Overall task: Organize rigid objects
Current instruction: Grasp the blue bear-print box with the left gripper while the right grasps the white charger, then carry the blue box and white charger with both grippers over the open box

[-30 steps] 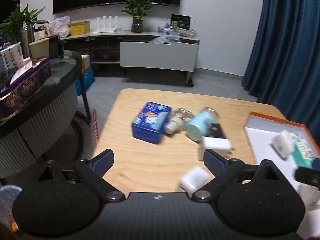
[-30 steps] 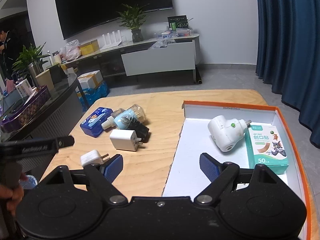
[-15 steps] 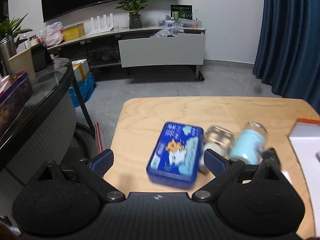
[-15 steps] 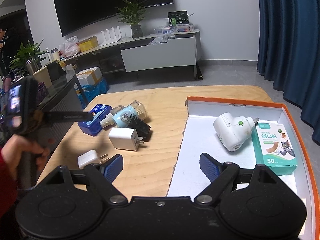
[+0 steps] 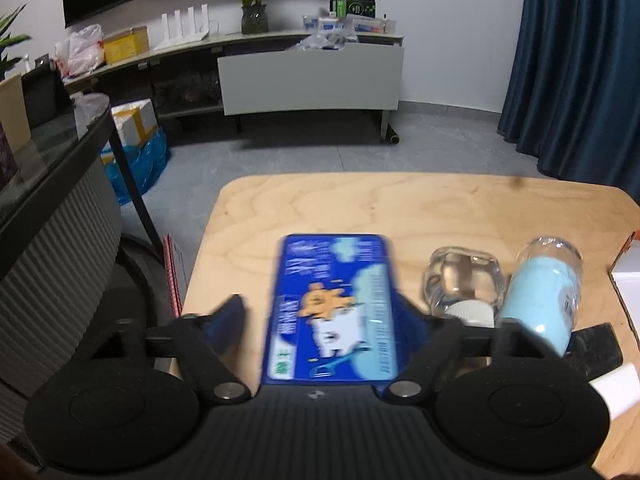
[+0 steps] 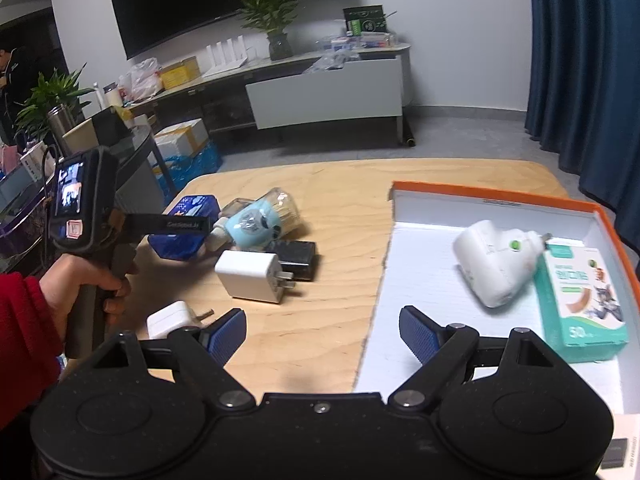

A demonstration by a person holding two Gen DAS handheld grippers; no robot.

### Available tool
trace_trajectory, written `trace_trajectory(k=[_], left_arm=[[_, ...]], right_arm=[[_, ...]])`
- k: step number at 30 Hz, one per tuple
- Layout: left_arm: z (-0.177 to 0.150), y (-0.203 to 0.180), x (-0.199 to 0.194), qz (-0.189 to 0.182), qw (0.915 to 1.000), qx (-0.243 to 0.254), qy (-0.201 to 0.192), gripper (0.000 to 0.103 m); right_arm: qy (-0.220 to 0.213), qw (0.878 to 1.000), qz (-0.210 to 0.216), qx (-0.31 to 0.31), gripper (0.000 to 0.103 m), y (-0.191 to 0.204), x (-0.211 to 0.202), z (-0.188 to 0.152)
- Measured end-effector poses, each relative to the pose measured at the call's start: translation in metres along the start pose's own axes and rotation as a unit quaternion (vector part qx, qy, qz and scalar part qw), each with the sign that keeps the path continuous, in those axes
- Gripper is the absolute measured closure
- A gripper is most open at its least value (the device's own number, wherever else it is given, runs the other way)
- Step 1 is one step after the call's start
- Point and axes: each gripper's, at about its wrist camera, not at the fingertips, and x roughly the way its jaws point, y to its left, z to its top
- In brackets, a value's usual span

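Note:
A blue tin [image 5: 332, 308] lies flat on the wooden table [image 5: 400, 204], between the fingers of my left gripper [image 5: 322, 312]. The jaws are closing. A gap still shows between the left pad [image 5: 232, 320] and the tin's side, while the right pad sits at its other edge. In the right wrist view the tin [image 6: 188, 220] is partly hidden behind the left gripper's finger. My right gripper [image 6: 322, 332] is open and holds nothing, hovering over the left edge of the orange-rimmed box [image 6: 500, 196].
Right of the tin lie a clear bottle [image 5: 462, 280], a light blue bottle [image 5: 540, 292], a black adapter [image 6: 294, 258], a white charger [image 6: 250, 276] and a small white plug [image 6: 170, 320]. The box holds a white plug-in device [image 6: 492, 260] and a green plaster box [image 6: 580, 304]. A red-sleeved hand [image 6: 80, 280] grips the left handle.
My left gripper moved forward and down over the blue tin, which now sits between its fingers, and its jaws have narrowed. The right gripper drifted slightly closer to the box.

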Motion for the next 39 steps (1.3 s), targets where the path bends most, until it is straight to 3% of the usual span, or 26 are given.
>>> trace_trajectory(k=[10, 17, 19, 20, 21, 29, 39], left_arm=[[-0.014, 0.004, -0.04, -0.005, 0.9998, -0.019, -0.009, 0.041], [-0.029, 0.005, -0.079, 0.006, 0.9992, -0.027, -0.03, 0.041], [-0.032, 0.003, -0.086, 0.003, 0.9989, -0.031, -0.035, 0.041], [-0.032, 0.002, -0.088, 0.0, 0.9988, -0.035, -0.035, 0.041], [-0.033, 0.002, -0.09, -0.002, 0.9987, -0.037, -0.036, 0.041], [-0.04, -0.006, -0.106, -0.018, 0.9976, -0.05, -0.044, 0.041], [-0.048, -0.03, -0.137, -0.042, 0.9964, -0.046, -0.057, 0.041]], right_arm=[[0.02, 0.999, 0.038, 0.012, 0.003, 0.044, 0.054, 0.021], [0.031, 0.999, -0.007, 0.005, 0.003, 0.059, 0.095, 0.026], [0.03, 0.999, -0.026, -0.003, 0.006, 0.059, 0.102, 0.025], [0.034, 0.999, -0.031, -0.011, 0.021, 0.059, 0.105, 0.025], [0.034, 0.999, -0.028, -0.017, 0.022, 0.058, 0.105, 0.024], [0.009, 0.999, -0.012, -0.031, 0.022, 0.055, 0.074, 0.019], [-0.032, 0.999, -0.01, -0.039, 0.022, 0.038, -0.001, 0.011]])
